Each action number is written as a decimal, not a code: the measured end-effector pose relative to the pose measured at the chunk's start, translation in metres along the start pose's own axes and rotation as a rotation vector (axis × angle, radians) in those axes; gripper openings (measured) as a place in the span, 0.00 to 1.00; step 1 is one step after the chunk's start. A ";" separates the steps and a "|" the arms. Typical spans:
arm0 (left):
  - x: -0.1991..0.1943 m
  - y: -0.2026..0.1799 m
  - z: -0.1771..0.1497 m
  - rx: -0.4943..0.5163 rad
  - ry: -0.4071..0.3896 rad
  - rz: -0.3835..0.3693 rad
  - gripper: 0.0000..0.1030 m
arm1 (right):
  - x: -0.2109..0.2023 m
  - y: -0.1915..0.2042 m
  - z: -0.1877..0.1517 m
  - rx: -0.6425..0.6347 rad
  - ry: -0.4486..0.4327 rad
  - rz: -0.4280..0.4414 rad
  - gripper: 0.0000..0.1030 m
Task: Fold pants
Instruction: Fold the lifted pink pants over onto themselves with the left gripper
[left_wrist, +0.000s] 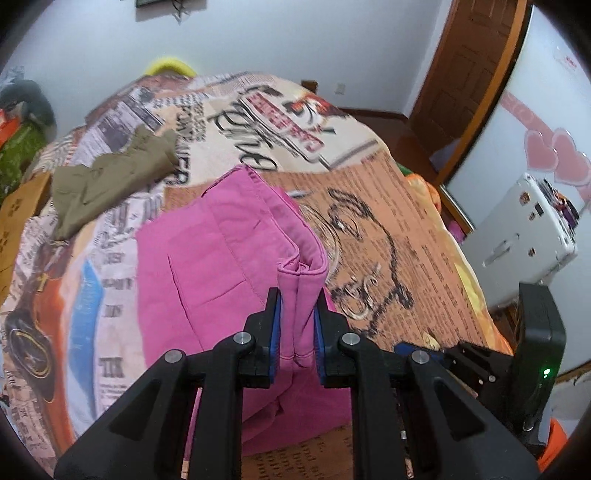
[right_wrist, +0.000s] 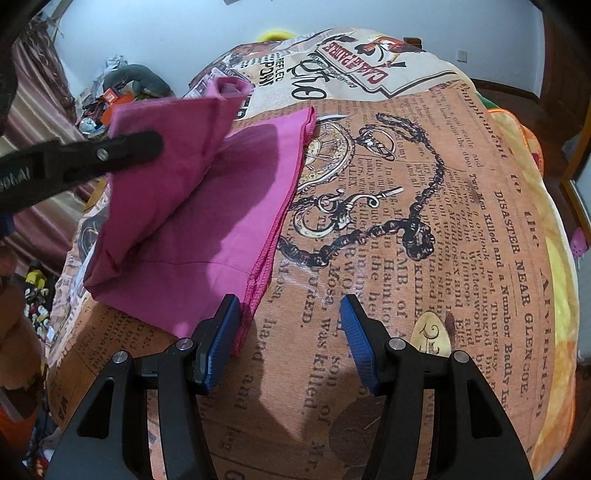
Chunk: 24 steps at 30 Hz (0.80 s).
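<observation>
Two grippers, one pair of pink pants (right_wrist: 207, 206).
Our left gripper (left_wrist: 297, 302) clamps their lifted edge; our right gripper (right_wrist: 290, 314) gapes empty, hem just leftward.

pink pants (left_wrist: 229, 258) lower edge hidden behind left tool (left_wrist: 297, 325)
</observation>
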<state>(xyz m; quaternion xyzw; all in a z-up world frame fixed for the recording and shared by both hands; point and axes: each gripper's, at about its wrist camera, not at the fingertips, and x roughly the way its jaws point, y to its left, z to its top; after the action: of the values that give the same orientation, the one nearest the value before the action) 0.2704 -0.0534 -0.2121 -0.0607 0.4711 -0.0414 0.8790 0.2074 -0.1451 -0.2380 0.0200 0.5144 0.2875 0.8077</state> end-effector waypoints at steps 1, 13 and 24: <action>0.004 -0.002 -0.001 0.004 0.016 -0.006 0.15 | 0.000 -0.001 0.000 0.000 0.000 0.000 0.51; 0.027 -0.005 -0.008 -0.002 0.147 -0.071 0.25 | 0.000 -0.003 -0.001 0.001 -0.003 0.004 0.51; -0.020 0.010 -0.005 0.015 0.034 -0.053 0.53 | -0.003 -0.003 0.001 0.021 0.003 -0.012 0.51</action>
<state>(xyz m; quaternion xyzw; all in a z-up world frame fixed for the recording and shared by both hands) 0.2548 -0.0412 -0.1998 -0.0657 0.4837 -0.0692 0.8700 0.2089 -0.1490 -0.2356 0.0251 0.5187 0.2774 0.8083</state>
